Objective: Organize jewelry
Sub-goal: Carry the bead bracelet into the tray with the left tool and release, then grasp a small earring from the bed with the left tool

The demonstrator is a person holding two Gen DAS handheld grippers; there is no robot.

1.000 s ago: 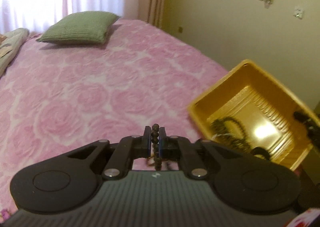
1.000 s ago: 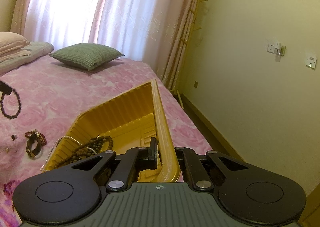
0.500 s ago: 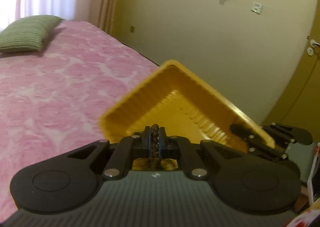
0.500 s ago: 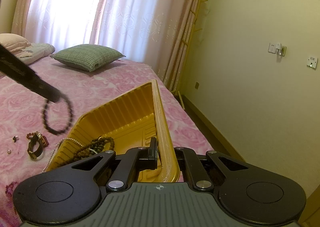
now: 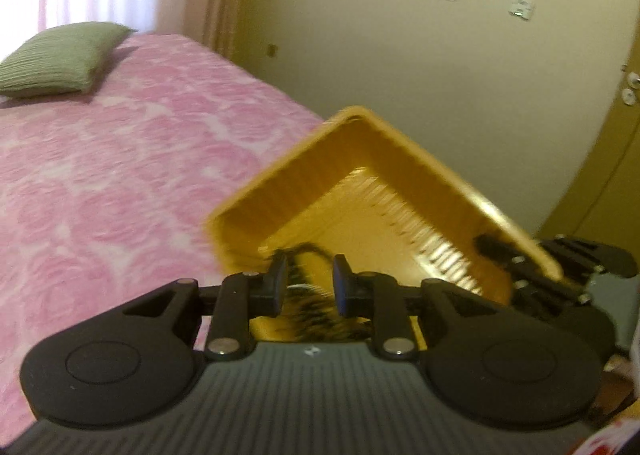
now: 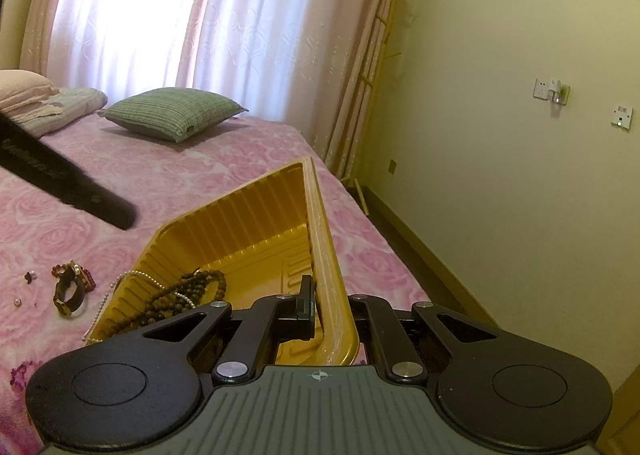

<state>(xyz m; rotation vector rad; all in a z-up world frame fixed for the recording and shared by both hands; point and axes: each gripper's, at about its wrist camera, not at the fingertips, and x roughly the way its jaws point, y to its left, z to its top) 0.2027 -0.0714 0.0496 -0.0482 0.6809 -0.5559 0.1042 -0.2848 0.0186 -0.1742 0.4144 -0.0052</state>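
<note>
A yellow plastic tray sits tilted on the pink bedspread, and my right gripper is shut on its near rim. Brown bead strands lie inside it. A pearl necklace hangs over its left wall. My left gripper hovers over the tray with its jaws opening. A blurred dark bead bracelet shows below the gap, free of the pads. In the right wrist view the left gripper reaches in from the left with nothing hanging from it.
On the bedspread left of the tray lie a brown bracelet and small loose pieces. A green cushion rests at the far end of the bed. The bed's edge, wall and floor are close on the right.
The left gripper swung right from over the bedspread to over the tray. Its jaws parted and the dark bead bracelet dropped out of them. The right gripper and the tray stayed put.
</note>
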